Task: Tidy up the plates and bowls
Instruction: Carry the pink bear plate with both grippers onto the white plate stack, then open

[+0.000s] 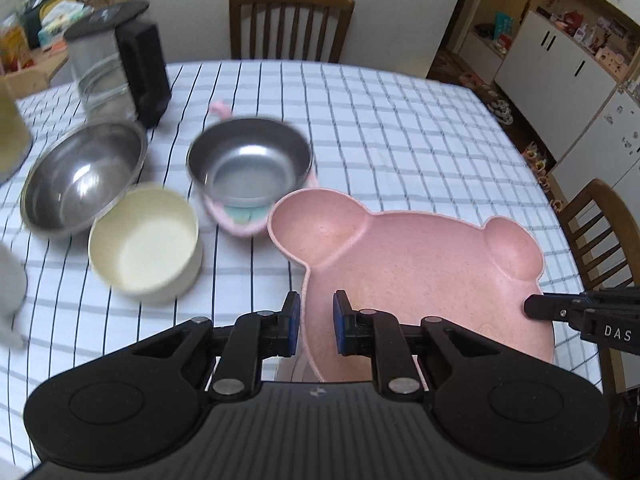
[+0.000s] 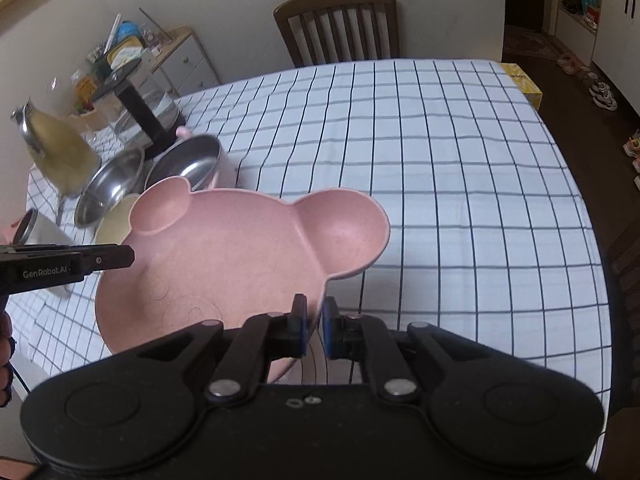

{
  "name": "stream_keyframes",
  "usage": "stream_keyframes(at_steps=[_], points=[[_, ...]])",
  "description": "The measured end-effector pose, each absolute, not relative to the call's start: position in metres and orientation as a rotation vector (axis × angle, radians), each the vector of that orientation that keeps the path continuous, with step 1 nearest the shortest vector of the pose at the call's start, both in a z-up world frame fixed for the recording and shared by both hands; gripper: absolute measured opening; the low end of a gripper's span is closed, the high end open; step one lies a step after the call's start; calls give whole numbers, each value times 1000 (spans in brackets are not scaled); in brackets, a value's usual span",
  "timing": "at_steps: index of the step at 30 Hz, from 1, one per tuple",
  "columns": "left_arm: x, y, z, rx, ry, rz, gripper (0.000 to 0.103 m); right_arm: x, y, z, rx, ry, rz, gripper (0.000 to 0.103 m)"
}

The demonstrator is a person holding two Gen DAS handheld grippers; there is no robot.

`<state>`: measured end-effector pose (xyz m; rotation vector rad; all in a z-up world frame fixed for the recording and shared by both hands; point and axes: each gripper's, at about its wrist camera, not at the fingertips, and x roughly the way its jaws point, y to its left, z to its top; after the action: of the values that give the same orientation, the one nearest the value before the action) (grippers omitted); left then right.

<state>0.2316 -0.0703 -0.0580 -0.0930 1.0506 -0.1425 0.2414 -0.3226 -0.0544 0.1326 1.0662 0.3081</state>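
Pinching the pink bear-shaped plate from both sides: left gripper angling steeply down, its blue pads closing on the plate's near left rim, one pad outside the rim and one inside; right gripper likewise tilting down, jaws clamping tight on the opposite rim just below the larger ear compartment. Carrying the plate clear above the checked tablecloth, both ear hollows facing away from the jaws.

Showing only in the left wrist view: the cream bowl lying open just ahead and left of the left jaws, the wide steel bowl beyond it and touching its rim, and the smaller steel bowl nesting in a pink holder straight ahead, just past the plate's larger ear. Also catching the right gripper's finger reaching in from the right onto the plate's edge, and white cabinets far right.

Showing only in the right wrist view: the left gripper's finger coming in from the left over the plate rim, a hand at the left edge, a yellow box at the table's far right corner, and a long bare stretch of tablecloth ahead and right of the jaws; the bowls here sitting mostly hidden behind the plate's far left ear
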Motion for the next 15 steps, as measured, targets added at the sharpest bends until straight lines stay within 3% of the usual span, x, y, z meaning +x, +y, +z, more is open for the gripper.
stream_keyframes(at_steps=[15], points=[[182, -69, -99, -100, 1071, -76, 16, 208, -310, -95, 17, 1105, 361, 9]])
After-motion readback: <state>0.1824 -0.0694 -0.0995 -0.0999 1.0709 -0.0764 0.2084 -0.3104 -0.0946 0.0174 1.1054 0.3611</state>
